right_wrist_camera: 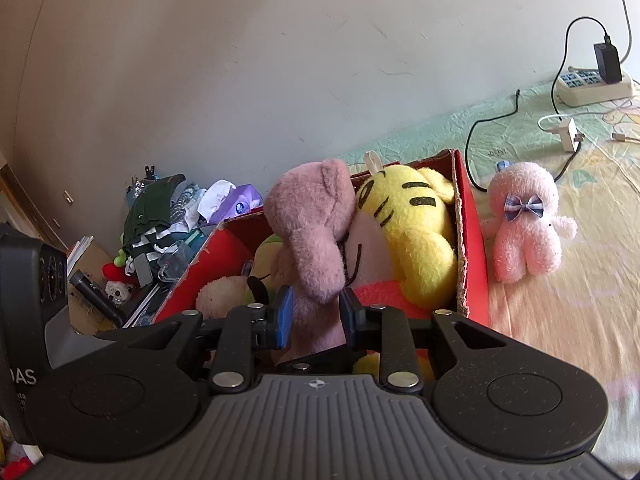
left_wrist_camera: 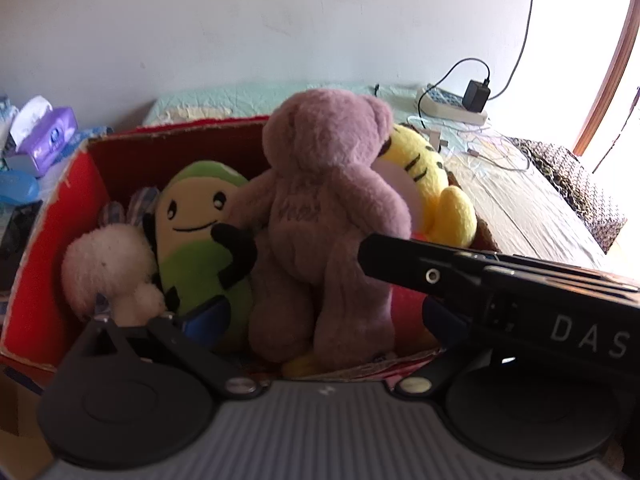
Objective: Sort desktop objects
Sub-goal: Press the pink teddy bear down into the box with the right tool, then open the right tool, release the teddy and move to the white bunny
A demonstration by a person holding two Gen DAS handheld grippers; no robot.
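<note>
Pale wall and a quilted bedspread (right_wrist_camera: pixel 560 320) form the backdrop. At the lower middle of the right wrist view, the right gripper (right_wrist_camera: pixel 314 316) has its blue pads pressed against the sides of the purple bear (right_wrist_camera: pixel 308 240), so it looks clamped on the toy, which stands inside the red cardboard box (right_wrist_camera: pixel 474 240). In the left wrist view the left gripper (left_wrist_camera: pixel 320 316) sits spread wide at the box's near edge, holding nothing. Around the bear, the box already holds a yellow tiger plush (right_wrist_camera: pixel 412 232), a green smiling plush (left_wrist_camera: pixel 200 232) and a white fluffy toy (left_wrist_camera: pixel 108 268). Right of the box in the right wrist view, a pink plush with a bow (right_wrist_camera: pixel 528 224) sits on the bedspread (apparently the one toy left to sort). Sorting looks nearly finished.
</note>
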